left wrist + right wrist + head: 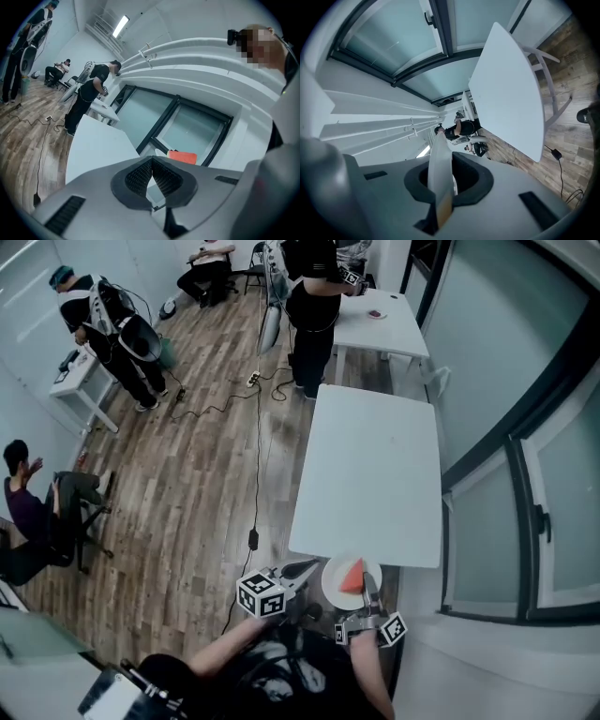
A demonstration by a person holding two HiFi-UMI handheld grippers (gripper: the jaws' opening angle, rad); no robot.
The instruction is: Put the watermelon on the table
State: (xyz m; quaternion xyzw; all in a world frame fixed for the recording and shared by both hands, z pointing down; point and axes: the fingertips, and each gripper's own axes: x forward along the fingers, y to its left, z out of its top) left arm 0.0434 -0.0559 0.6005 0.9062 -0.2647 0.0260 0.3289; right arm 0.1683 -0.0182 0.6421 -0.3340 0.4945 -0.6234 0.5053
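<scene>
A red watermelon wedge (352, 576) lies on a small white plate (335, 585), held in the air just short of the near edge of the long white table (375, 465). My right gripper (368, 592) is shut on the plate's near rim. In the right gripper view the plate (439, 161) runs edge-on between the jaws of that gripper (446, 182). My left gripper (313, 567) hovers at the plate's left side with its pads together and nothing in them. The left gripper view shows the shut gripper (151, 161), the wedge (183, 156) behind it and the table (93, 145).
A second white table (380, 320) stands beyond the first, with a person (311, 306) beside it. Cables (253, 427) trail over the wooden floor on the left. A glass wall with dark frames (511, 474) runs along the right. More people are at the far left.
</scene>
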